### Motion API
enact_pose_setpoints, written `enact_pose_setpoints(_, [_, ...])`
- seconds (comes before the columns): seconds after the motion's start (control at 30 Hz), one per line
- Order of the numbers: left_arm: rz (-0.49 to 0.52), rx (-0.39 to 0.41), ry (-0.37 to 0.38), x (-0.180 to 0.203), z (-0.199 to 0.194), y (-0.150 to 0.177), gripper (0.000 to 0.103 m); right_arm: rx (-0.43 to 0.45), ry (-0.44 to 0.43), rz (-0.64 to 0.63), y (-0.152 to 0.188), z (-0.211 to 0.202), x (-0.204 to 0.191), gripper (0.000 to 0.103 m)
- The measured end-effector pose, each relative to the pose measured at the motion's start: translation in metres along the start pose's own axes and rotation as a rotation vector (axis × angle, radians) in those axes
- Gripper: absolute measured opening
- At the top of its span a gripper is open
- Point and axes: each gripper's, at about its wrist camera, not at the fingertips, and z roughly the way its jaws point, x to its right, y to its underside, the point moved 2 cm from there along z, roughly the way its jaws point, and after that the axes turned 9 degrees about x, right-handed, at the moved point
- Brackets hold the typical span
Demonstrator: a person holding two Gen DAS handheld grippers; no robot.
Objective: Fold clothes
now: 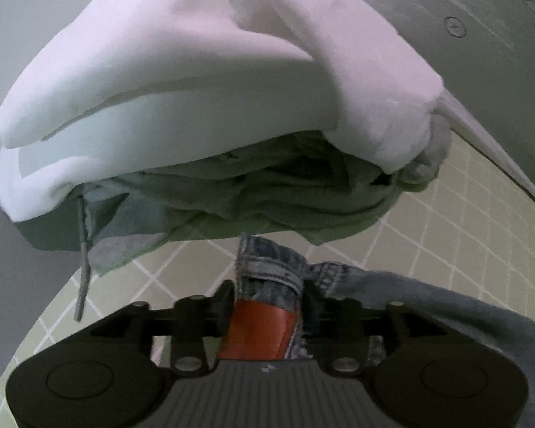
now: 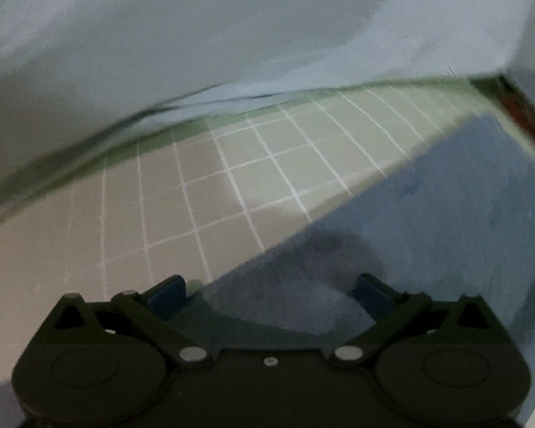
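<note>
While pinched on denim: left claw (image 1: 267,306) grips jeans (image 1: 392,296) w/ orange patch, at 6 o'clock.
Pile: white garment (image 1: 182,82) over green clothes (image 1: 267,196), 12 o'clock, on grid mat (image 1: 446,221).
Right claw (image 2: 271,290): spread wide, blue pads, above blue cloth (image 2: 446,221) at 4 o'clock; grid mat at 10.

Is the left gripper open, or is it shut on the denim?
Shut: the left gripper has its fingers close together, pinching the denim garment's hem between them.
</note>
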Motion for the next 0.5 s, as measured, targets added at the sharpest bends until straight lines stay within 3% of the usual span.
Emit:
enact_pose_setpoints(0.03, [-0.005, -0.005, -0.004, -0.003, -0.003, 0.000, 0.067, -0.003, -0.011, -0.013, -0.003, 0.002, -0.001, 0.103])
enact_pose_setpoints(0.2, [-0.070, -0.009, 0.062, -0.031, -0.039, 0.006, 0.082, 0.026, -0.110, -0.037, 0.000, -0.033, 0.000, 0.103])
enact_pose_setpoints(0.37, [-0.113, 0.017, 0.051, -0.078, -0.101, 0.037, 0.088, 0.109, -0.120, -0.094, 0.032, -0.114, 0.017, 0.103])
enact_pose_setpoints(0.5, [-0.197, -0.054, 0.048, -0.114, -0.133, 0.079, 0.089, 0.096, -0.106, -0.089, 0.073, -0.167, 0.047, 0.103])
